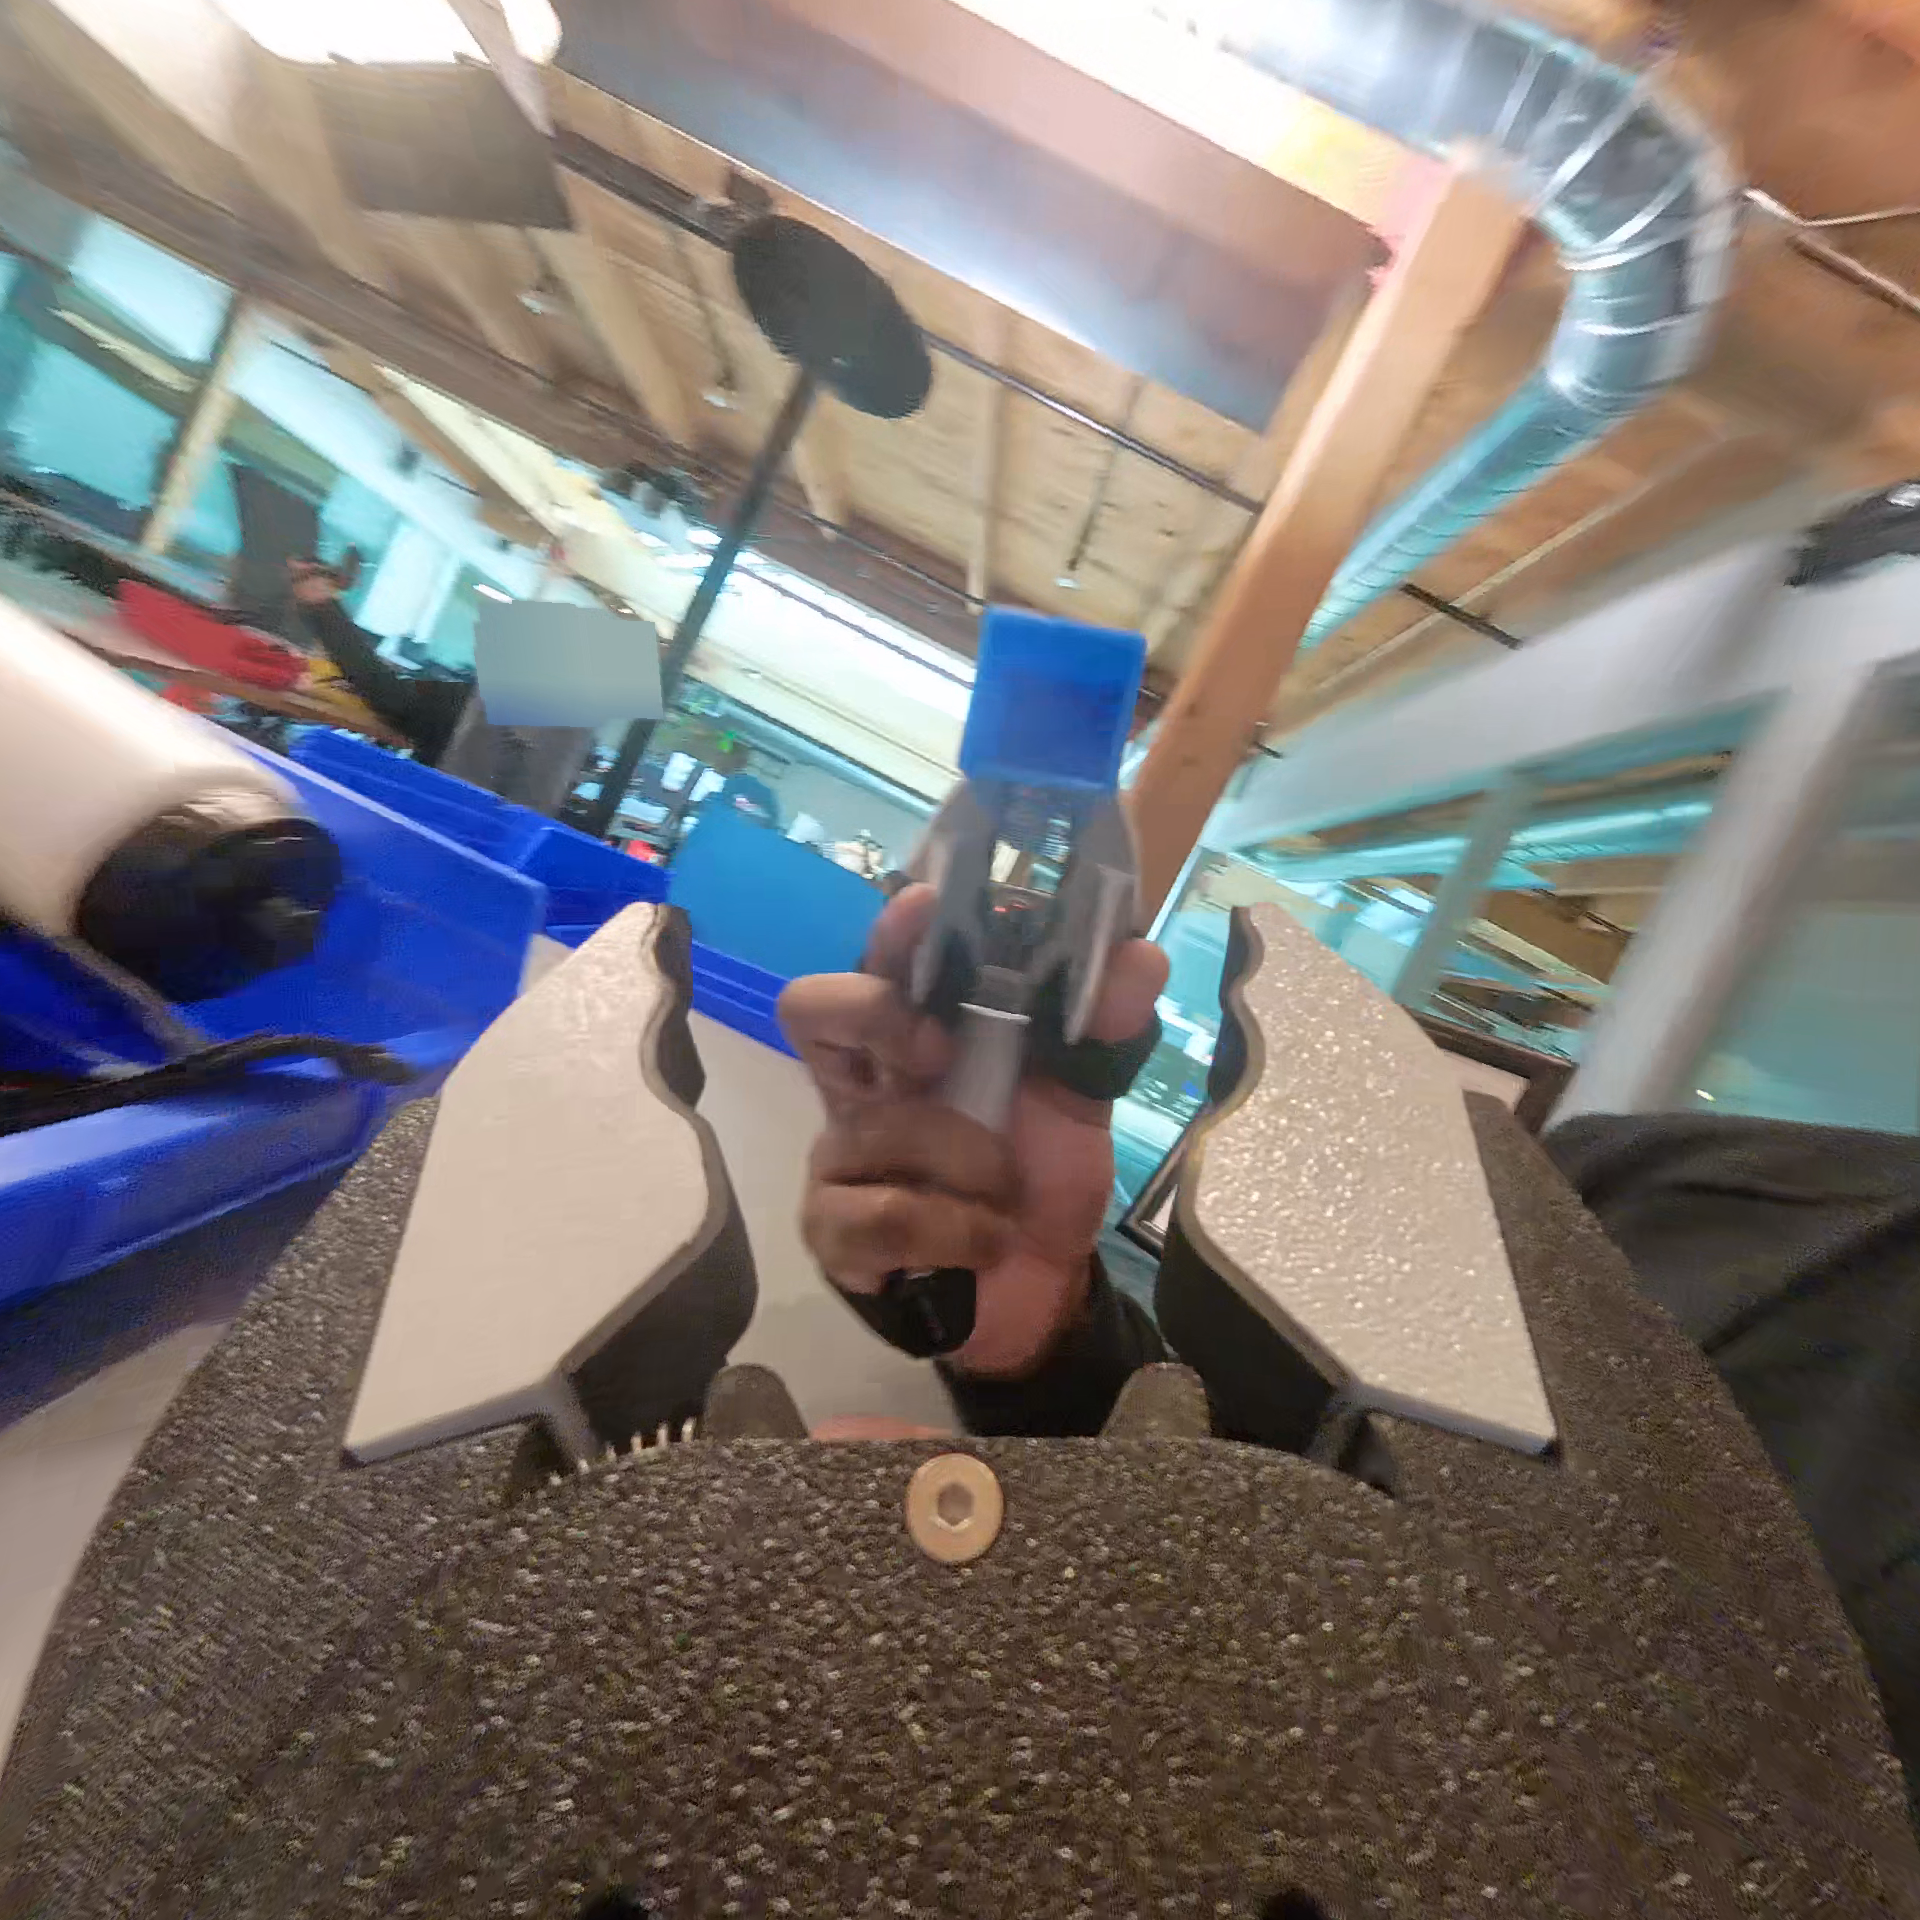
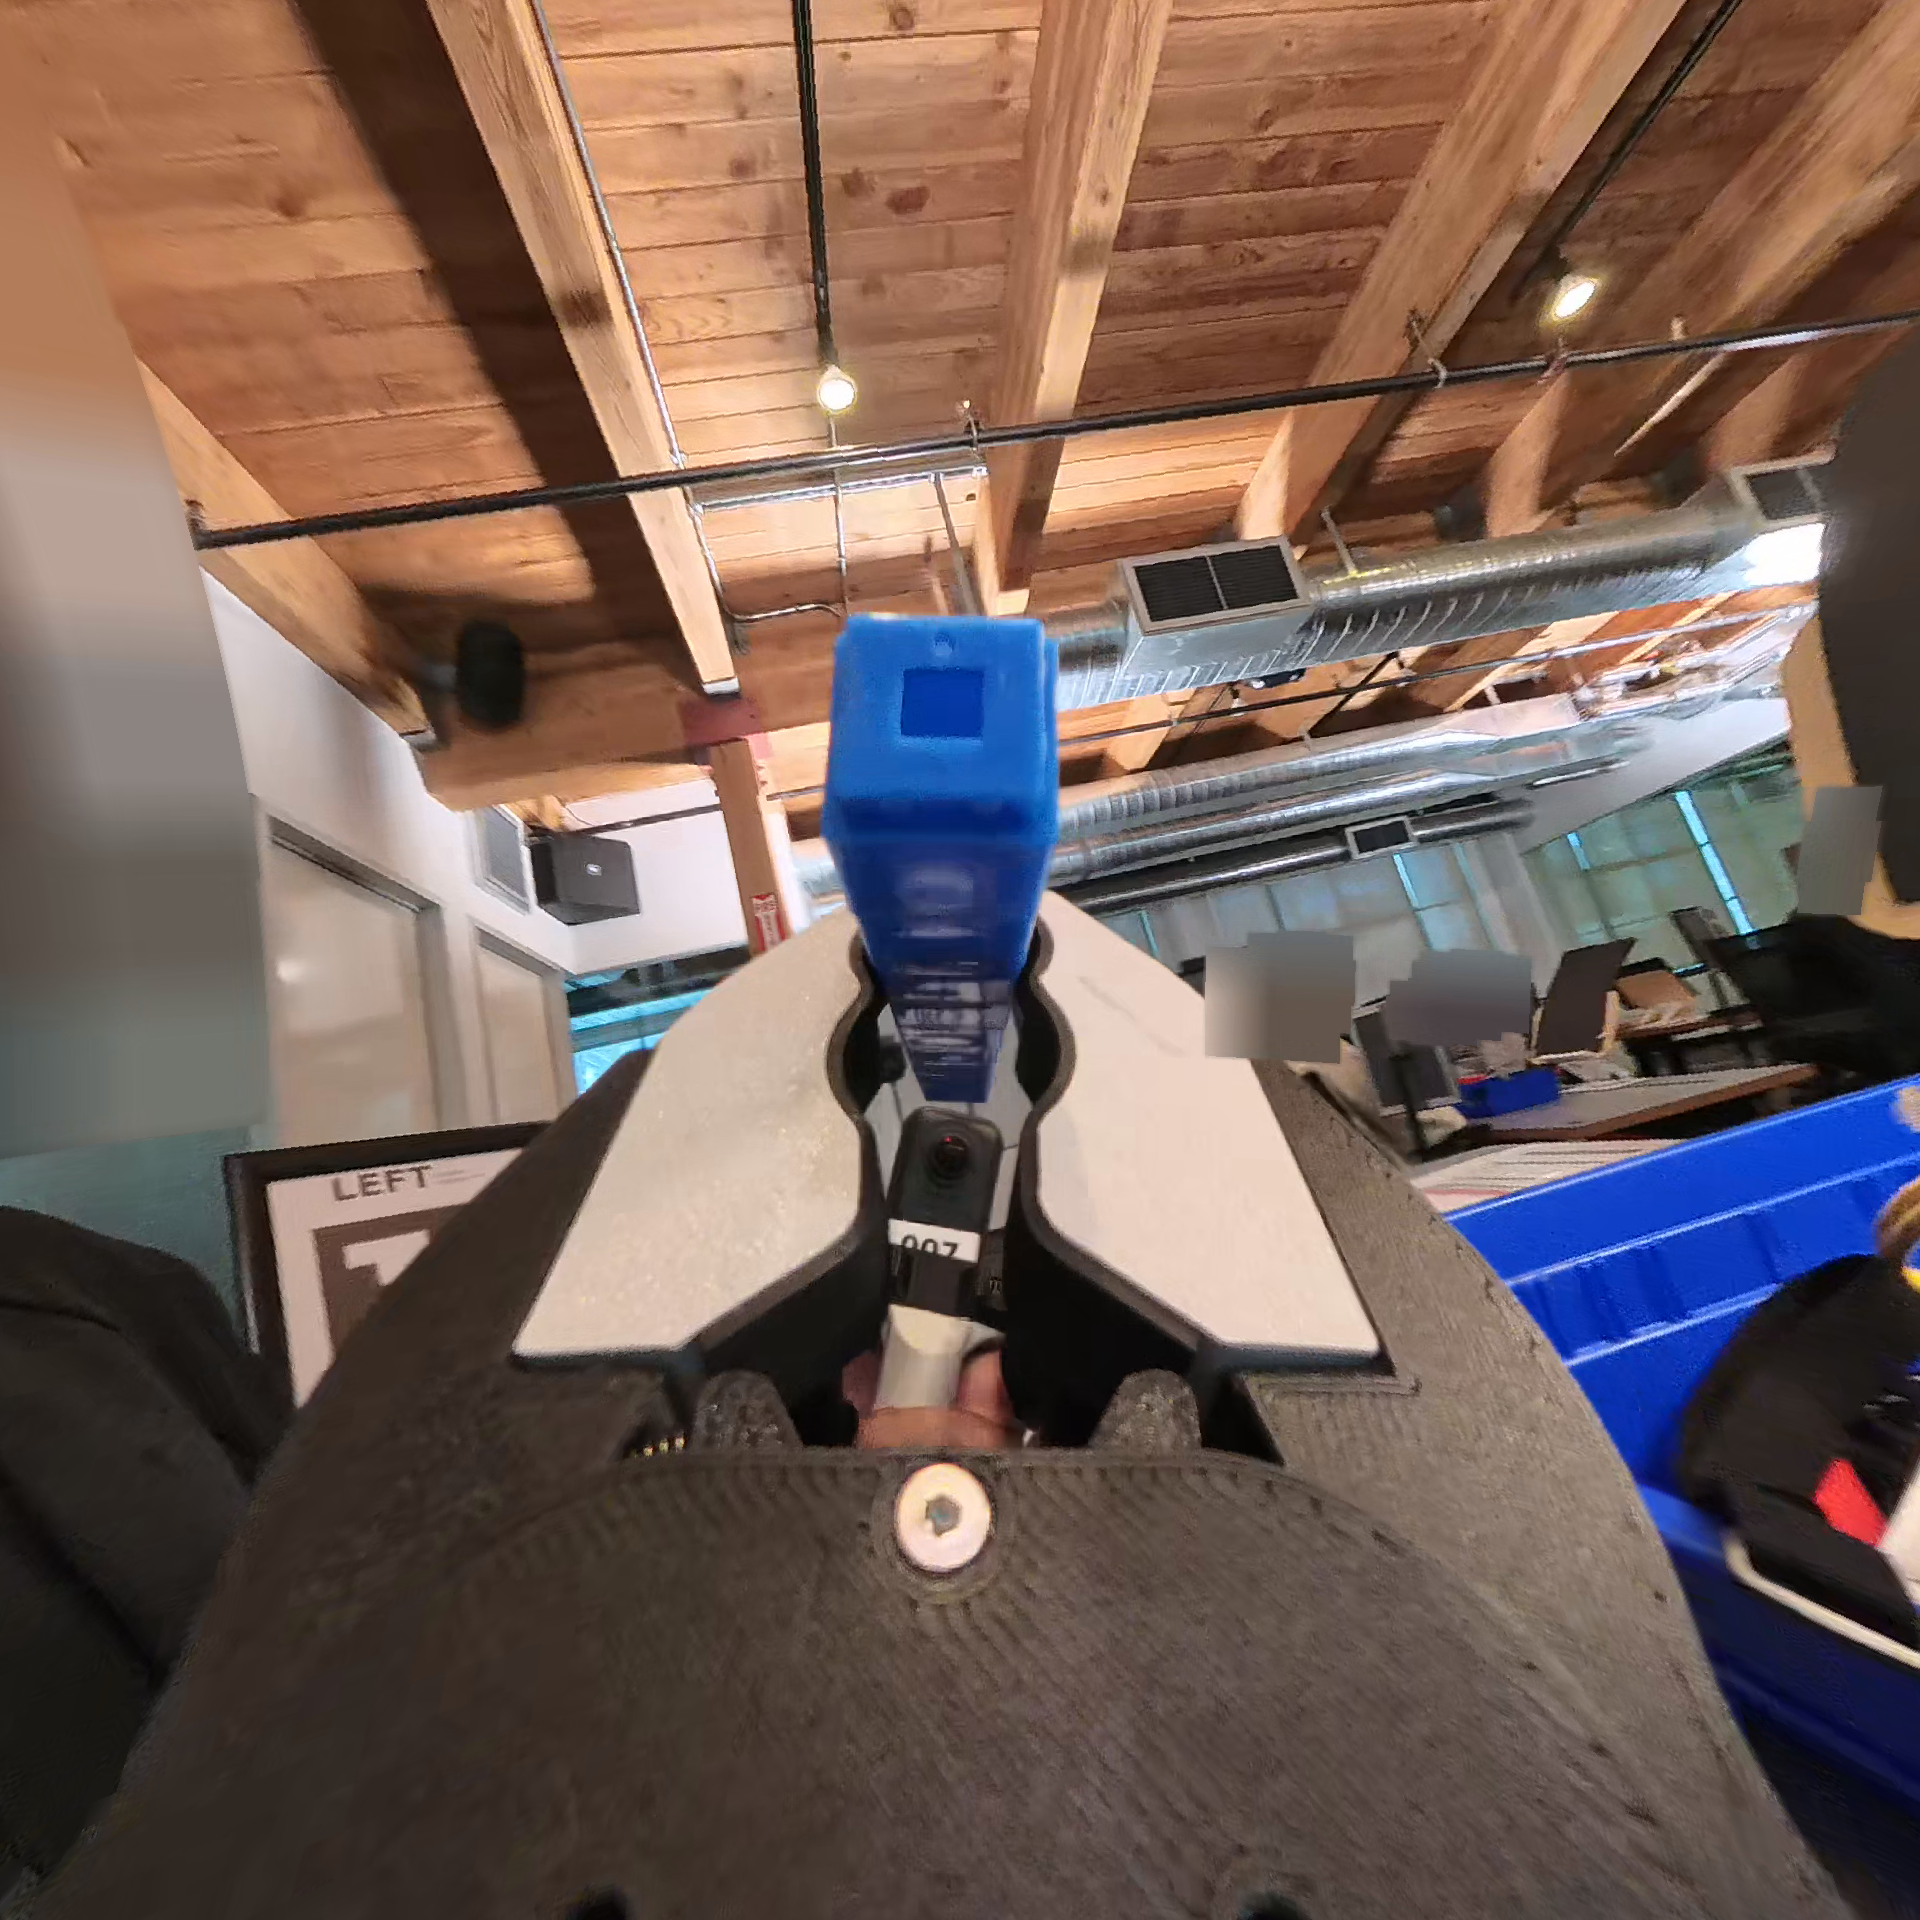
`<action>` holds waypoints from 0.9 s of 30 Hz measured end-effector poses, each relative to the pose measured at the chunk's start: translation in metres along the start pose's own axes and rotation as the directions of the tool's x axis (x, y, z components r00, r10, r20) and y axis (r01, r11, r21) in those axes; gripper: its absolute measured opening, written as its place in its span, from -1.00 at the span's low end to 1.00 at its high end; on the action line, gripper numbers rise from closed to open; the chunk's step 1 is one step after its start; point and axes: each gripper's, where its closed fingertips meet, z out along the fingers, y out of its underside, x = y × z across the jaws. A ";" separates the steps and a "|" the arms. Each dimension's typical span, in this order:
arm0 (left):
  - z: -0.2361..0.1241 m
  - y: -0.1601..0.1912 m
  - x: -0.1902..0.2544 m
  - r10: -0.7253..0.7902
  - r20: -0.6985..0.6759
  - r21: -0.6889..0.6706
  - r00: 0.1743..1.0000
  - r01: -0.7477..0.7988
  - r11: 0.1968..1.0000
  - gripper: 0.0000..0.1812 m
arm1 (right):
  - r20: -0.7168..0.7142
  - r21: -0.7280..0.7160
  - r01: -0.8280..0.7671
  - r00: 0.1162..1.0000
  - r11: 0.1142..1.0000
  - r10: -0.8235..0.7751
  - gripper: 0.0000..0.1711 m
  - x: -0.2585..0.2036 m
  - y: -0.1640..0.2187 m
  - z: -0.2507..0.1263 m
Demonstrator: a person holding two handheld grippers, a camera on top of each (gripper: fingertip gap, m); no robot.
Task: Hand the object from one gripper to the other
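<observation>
A blue square plastic block (image 2: 940, 831) stands upright in my right gripper (image 2: 948, 997), whose jaws are shut on its lower part. In the left wrist view the same block (image 1: 1049, 696) shows ahead, held by the right gripper (image 1: 1023, 831) in a person's hand (image 1: 935, 1164). My left gripper (image 1: 956, 966) is open and empty, with its fingers apart on either side of that hand, short of the block. Through the right jaws I see the left gripper's camera (image 2: 945, 1153) facing me.
Blue plastic bins sit to the left in the left wrist view (image 1: 343, 987) and to the right in the right wrist view (image 2: 1621, 1288). A white roll (image 1: 94, 769) is at far left. The person's dark sleeve (image 1: 1766, 1299) is at right. A framed marker board (image 2: 343, 1247) stands at left. The gap from one gripper's tips to the other's is roughly 8 cm. The white roll (image 1: 94, 769) sits 20 cm or so from the ends of my left fingers.
</observation>
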 end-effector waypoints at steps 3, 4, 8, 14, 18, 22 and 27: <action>0.011 0.010 0.014 0.049 -0.044 0.005 0.998 -0.049 0.999 0.00 | 0.016 -0.059 -0.007 1.000 0.998 0.008 -0.74 -0.006 0.017 0.007; 0.013 0.011 0.017 0.067 -0.047 0.006 0.997 -0.067 0.998 -0.02 | 0.021 -0.080 -0.001 1.000 0.997 0.003 -0.74 -0.008 0.022 0.008; 0.009 0.001 0.024 0.127 -0.044 0.060 0.991 -0.124 0.990 -0.14 | 0.032 -0.146 0.008 0.999 0.989 -0.003 -0.74 -0.012 0.035 0.011; 0.007 0.004 0.023 0.154 -0.044 0.047 0.987 -0.152 0.987 -0.48 | 0.055 -0.217 0.001 0.998 0.976 0.012 -0.73 -0.017 0.051 0.015; 0.002 -0.001 0.025 0.243 -0.028 0.074 0.970 -0.241 0.968 -0.58 | 0.053 -0.262 -0.003 0.998 0.965 0.018 -0.73 -0.017 0.058 0.015; -0.004 -0.012 0.023 0.346 0.038 0.083 0.937 -0.348 0.934 -0.59 | -0.022 -0.373 0.118 0.991 0.920 -0.136 -0.52 -0.002 0.070 0.012; -0.013 -0.032 0.021 0.328 0.082 0.089 0.941 -0.335 0.938 -0.60 | -0.030 -0.570 0.456 0.820 0.683 -0.572 -0.35 0.024 0.073 -0.007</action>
